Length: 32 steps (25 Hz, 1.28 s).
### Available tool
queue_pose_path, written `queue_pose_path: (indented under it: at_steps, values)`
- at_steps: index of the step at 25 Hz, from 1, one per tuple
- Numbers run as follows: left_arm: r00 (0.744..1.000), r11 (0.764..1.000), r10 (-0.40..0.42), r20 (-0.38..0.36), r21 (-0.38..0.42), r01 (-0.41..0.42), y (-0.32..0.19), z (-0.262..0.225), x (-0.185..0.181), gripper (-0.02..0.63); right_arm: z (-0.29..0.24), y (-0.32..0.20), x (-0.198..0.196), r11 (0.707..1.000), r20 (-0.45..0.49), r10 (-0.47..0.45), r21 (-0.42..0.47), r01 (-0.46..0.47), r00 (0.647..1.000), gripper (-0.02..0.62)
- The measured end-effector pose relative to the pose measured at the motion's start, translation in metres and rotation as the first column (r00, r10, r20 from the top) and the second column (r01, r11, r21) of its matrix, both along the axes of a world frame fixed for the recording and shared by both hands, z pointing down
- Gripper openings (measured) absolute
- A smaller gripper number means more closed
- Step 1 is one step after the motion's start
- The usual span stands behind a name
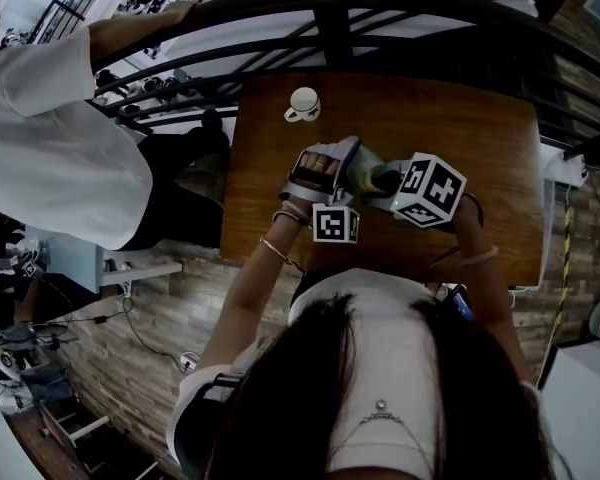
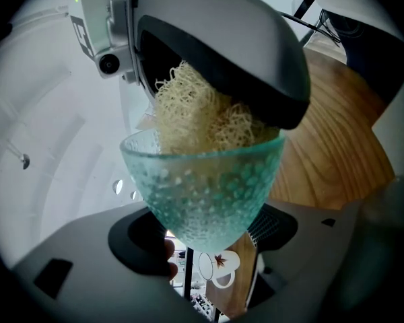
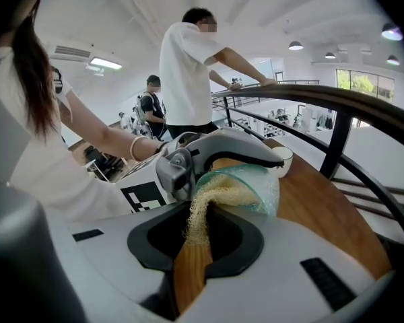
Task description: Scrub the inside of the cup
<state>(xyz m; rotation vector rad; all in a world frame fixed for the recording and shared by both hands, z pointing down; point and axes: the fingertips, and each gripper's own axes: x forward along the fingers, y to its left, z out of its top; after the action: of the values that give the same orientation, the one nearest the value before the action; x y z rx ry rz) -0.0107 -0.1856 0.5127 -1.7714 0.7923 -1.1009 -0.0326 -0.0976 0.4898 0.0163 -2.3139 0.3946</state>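
A pale green glass cup (image 2: 205,194) with a bubbled wall is held tilted above the wooden table (image 1: 480,148). My left gripper (image 2: 205,237) is shut on its lower part. My right gripper (image 3: 195,247) is shut on the wooden handle of a brush (image 3: 188,274). The brush's straw-coloured fibre head (image 3: 212,200) reaches into the cup's mouth (image 3: 252,187) and fills much of it (image 2: 195,116). In the head view the left gripper (image 1: 330,168) and right gripper (image 1: 390,180) meet over the table's middle, with the cup (image 1: 365,171) between them.
A white mug (image 1: 302,104) with a leaf print stands near the table's far edge. A dark curved railing (image 1: 330,28) runs just beyond the table. A person in a white shirt (image 1: 50,138) leans on it at the left.
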Motion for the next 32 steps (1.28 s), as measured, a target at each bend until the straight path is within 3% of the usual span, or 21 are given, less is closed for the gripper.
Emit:
queue_pose_path:
  at_steps: [13, 22, 32]
  values:
    - [0.999, 1.000, -0.012, -0.047, 0.009, 0.013, -0.001, -0.003, 0.001, 0.347, -0.014, -0.005, -0.002, 0.972, 0.219, 0.153, -0.212, -0.106, 0.964, 0.080]
    - [0.995, 0.999, -0.042, -0.092, 0.019, 0.044, -0.004, -0.009, 0.002, 0.347, -0.026, -0.013, 0.000, 0.914, 0.344, 0.300, -0.370, -0.165, 0.890, 0.080]
    - [0.994, 0.998, -0.041, -0.098, 0.048, 0.046, -0.009, -0.019, 0.003, 0.347, -0.035, -0.022, 0.002, 0.853, 0.412, 0.407, -0.490, -0.178, 0.815, 0.080]
